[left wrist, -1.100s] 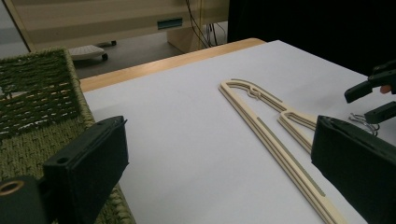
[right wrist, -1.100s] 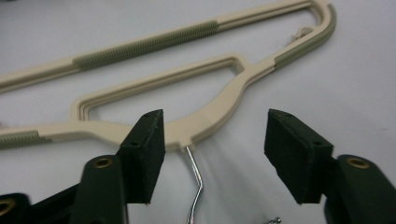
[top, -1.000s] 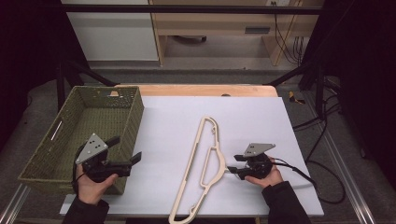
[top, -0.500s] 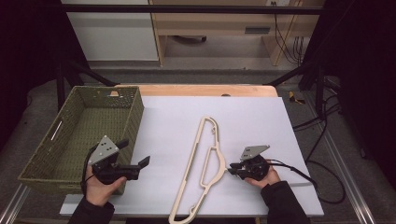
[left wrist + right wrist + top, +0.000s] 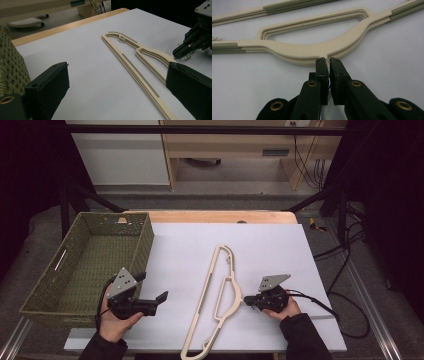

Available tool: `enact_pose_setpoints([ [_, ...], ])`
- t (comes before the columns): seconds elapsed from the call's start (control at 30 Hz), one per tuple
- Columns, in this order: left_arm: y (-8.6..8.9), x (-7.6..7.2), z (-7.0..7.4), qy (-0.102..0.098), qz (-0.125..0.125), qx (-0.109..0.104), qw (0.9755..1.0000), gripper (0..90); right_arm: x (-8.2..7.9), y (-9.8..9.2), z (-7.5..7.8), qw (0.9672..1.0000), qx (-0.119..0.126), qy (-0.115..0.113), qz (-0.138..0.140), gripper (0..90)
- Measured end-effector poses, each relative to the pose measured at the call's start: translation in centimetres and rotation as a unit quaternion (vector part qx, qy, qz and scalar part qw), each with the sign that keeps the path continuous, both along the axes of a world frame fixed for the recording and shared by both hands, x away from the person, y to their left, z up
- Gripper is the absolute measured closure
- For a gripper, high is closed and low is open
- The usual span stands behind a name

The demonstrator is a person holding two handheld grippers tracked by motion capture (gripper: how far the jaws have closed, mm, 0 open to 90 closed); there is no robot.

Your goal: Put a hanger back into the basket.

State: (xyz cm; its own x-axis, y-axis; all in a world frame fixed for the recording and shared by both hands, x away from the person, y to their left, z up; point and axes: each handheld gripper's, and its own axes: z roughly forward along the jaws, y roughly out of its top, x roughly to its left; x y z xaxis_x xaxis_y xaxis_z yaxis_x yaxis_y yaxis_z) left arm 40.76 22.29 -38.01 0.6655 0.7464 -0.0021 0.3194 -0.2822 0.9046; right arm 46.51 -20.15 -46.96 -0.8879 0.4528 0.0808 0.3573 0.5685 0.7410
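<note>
Since a second ago: left gripper [image 5: 161, 298] shifted right off the basket [image 5: 45, 287] edge toward the hanger [image 5: 215, 290], jaws wide apart, nothing between. Right gripper [image 5: 246, 301] barely moved, jaws just been closing, now clamped on the metal hook at the hanger's neck [image 5: 327, 58]. Hanger flat on white table [image 5: 300, 250], mid-right, bottom end cut off at frame edge. Step: securing the hook. Next probably: lift, left supporting the bar. Hook mostly hidden between pads; grip depth unclear.
</note>
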Motion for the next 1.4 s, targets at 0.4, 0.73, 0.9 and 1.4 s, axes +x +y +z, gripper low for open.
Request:
enact_pose_setpoints([
  [0.4,-5.1,-0.4,-0.9,0.024,-0.046,0.030,0.9982,5.7,-0.4,0.2,1.4,1.0000,-0.007,0.002,0.000,87.8],
  [0.73,-11.3,-0.7,-2.1,0.039,-0.098,0.074,0.9917,7.0,-0.9,0.4,2.6,0.9998,-0.017,0.009,0.000,89.1],
  [0.9,-14.9,0.0,-3.1,0.057,-0.126,0.101,0.9852,11.3,-1.0,0.7,2.9,0.9997,-0.022,0.013,0.004,89.4],
  [1.4,-20.7,1.2,-6.4,0.098,-0.156,0.167,0.9686,34.4,-1.2,0.8,3.3,0.9993,-0.030,0.021,-0.005,89.4],
])
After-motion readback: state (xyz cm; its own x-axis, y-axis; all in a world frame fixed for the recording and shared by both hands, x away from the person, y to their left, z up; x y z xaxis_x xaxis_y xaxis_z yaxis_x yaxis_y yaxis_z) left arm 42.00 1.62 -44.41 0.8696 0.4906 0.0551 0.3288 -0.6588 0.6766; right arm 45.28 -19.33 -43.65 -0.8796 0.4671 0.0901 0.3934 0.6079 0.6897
